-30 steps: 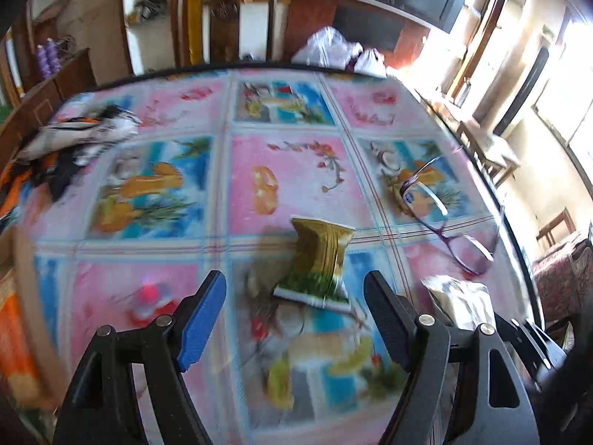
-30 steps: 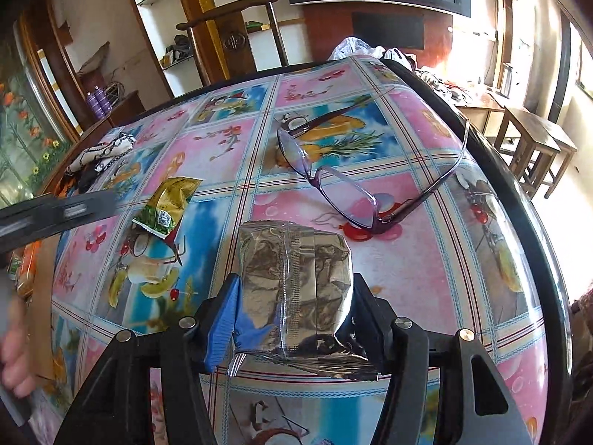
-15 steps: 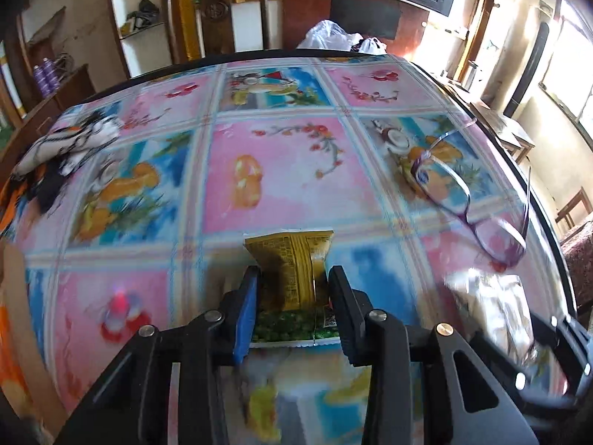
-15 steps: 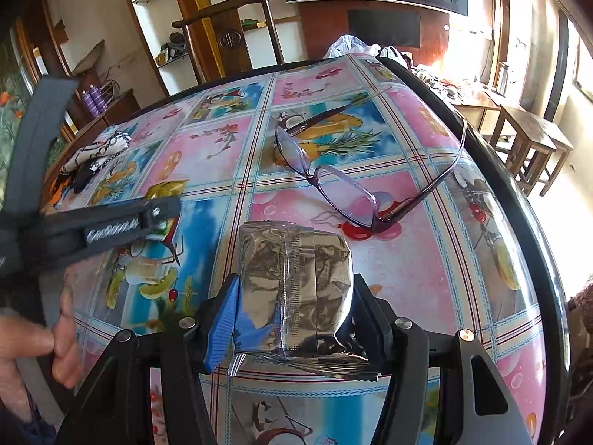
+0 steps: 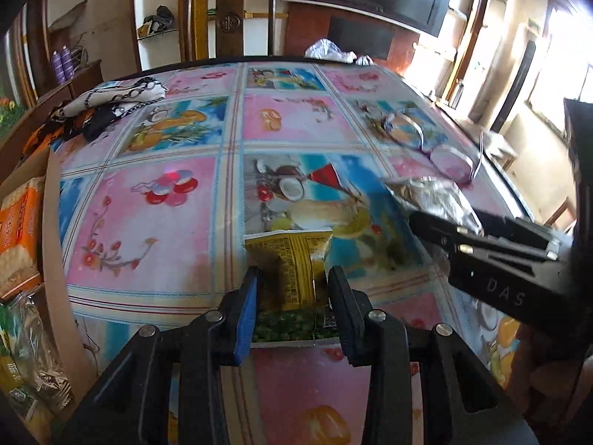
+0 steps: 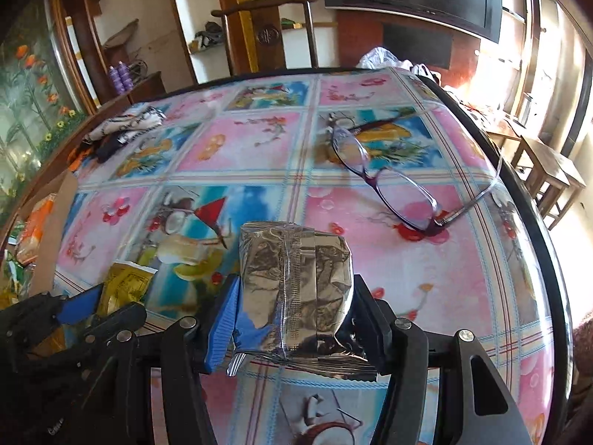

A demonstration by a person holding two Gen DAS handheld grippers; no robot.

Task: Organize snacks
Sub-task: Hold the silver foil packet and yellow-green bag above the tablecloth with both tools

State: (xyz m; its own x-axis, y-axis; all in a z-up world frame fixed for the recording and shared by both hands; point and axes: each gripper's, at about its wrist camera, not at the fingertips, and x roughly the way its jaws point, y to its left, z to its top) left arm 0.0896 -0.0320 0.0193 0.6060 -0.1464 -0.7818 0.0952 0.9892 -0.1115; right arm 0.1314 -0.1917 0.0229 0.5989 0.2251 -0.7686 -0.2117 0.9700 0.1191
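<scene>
My left gripper (image 5: 292,296) is shut on a yellow and green snack packet (image 5: 292,270) and holds it just above the tablecloth. The packet also shows in the right wrist view (image 6: 124,287). My right gripper (image 6: 292,311) is shut on a silver foil snack packet (image 6: 296,282) over the table; the foil packet also shows at the right of the left wrist view (image 5: 433,196), with the right gripper's body beside it.
A cardboard box (image 5: 52,244) at the left table edge holds orange biscuit packs (image 5: 16,237) and other snacks. Purple glasses (image 6: 385,189) lie ahead on the right. Folded cloths (image 5: 111,100) lie at the far left. A chair (image 6: 267,29) stands behind the table.
The left gripper closed on the yellow-green packet, lifted it and carried it left toward the box. The right gripper kept its hold on the foil packet and shifted a little.
</scene>
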